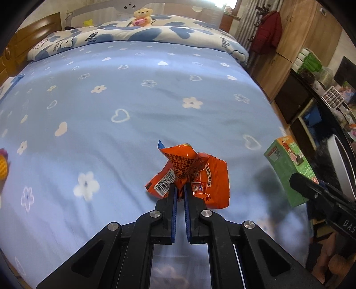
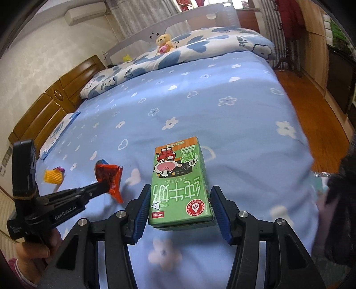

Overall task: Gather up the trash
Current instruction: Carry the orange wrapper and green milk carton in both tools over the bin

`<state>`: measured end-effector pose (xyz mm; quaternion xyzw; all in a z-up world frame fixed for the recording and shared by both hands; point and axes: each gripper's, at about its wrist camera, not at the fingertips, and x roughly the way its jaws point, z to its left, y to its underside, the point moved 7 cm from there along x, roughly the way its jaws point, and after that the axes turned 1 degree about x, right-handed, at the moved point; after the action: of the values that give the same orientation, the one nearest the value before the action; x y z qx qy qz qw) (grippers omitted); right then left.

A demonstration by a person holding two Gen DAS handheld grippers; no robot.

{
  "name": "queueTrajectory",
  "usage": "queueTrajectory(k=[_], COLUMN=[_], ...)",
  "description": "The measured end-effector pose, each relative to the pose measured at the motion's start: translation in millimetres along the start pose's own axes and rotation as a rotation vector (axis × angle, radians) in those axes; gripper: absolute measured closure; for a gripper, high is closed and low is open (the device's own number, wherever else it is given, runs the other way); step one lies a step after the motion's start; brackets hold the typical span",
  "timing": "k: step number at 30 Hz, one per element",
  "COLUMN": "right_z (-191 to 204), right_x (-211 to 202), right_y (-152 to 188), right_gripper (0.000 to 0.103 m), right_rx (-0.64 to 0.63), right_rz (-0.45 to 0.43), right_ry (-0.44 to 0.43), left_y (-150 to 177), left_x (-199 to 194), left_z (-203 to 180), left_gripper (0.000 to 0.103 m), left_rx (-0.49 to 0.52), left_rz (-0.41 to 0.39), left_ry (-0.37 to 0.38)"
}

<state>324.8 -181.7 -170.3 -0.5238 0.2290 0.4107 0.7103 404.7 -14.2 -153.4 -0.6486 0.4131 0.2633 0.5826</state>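
**Now: wrapper pinched on the left, milk carton framed on the right**

Through the left wrist camera, I see my left hand-held gripper closed tight on a crumpled orange snack wrapper, the blue pads pinching its lower edge. The wrapper stands up over the blue flowered bed sheet. To the right, a green milk carton sits near the bed's edge, with the black body of my right hand-held gripper in front of it. A teddy bear sits on the folded quilt at the far end.

Through the right wrist camera, my right hand-held gripper is spread open, with the green milk carton lying between the fingers; whether either pad touches it I cannot tell. To the left, my left hand-held gripper holds the orange snack wrapper above the bed sheet. Beyond it, a yellow foam net lies on the sheet near the wooden headboard.
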Motion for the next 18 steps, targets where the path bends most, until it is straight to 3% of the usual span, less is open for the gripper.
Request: queueTrajectory(k=[18], right_z=[-36.8], right_x=[-91.4], right_y=[32.2], right_gripper=[0.049], right_rx=[0.066], right_rz=[-0.097], right_ry=[0.015], left_y=[31.6], left_x=[-47.7], left_z=[-87.4], left_gripper=[0.098], left_rx=[0.140], left_rz=[-0.017], left_ry=[0.058])
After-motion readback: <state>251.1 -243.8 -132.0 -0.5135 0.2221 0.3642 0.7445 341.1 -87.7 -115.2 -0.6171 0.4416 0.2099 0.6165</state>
